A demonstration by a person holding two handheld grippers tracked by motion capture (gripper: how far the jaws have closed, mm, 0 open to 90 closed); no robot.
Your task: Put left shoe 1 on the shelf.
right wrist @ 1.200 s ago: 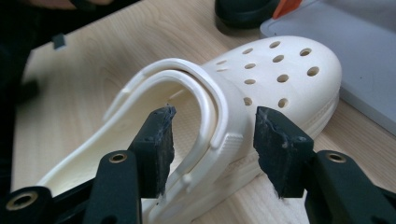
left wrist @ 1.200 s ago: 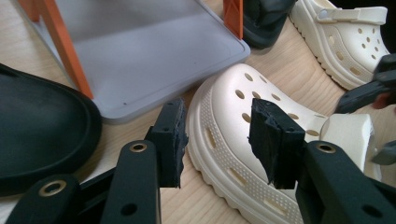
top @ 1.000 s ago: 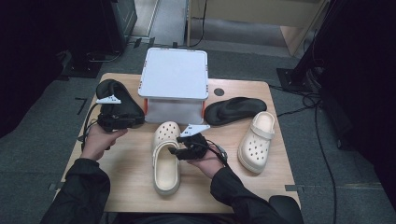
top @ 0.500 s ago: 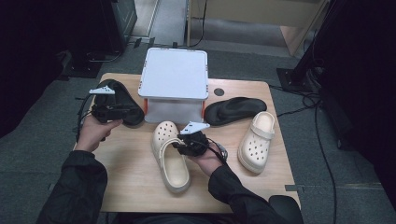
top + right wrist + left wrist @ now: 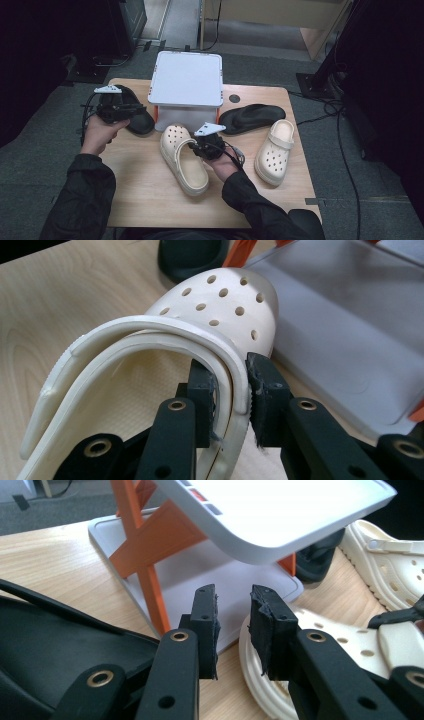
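A cream clog (image 5: 182, 161) lies at the table's middle, its toe toward the white rack (image 5: 187, 80). My right gripper (image 5: 196, 147) is shut on it: in the right gripper view the pads (image 5: 265, 385) pinch the cream clog's (image 5: 220, 305) side wall and strap together, the jaws having just been closing. My left gripper (image 5: 139, 110) hovers over a black shoe (image 5: 137, 122) at the left. Its jaws (image 5: 234, 625) have just been closing and stand narrowly apart with nothing between them. The black shoe (image 5: 55, 650) lies below them.
The white rack on orange legs (image 5: 145, 555) stands at the back centre. A second cream clog (image 5: 275, 150) lies at the right, and a second black shoe (image 5: 252, 117) behind it. Cables trail off the table's right edge.
The clog's heel has swung to the right under my right gripper, which closed on its side. My left gripper has moved farther back over the black shoe, its jaws narrowing.
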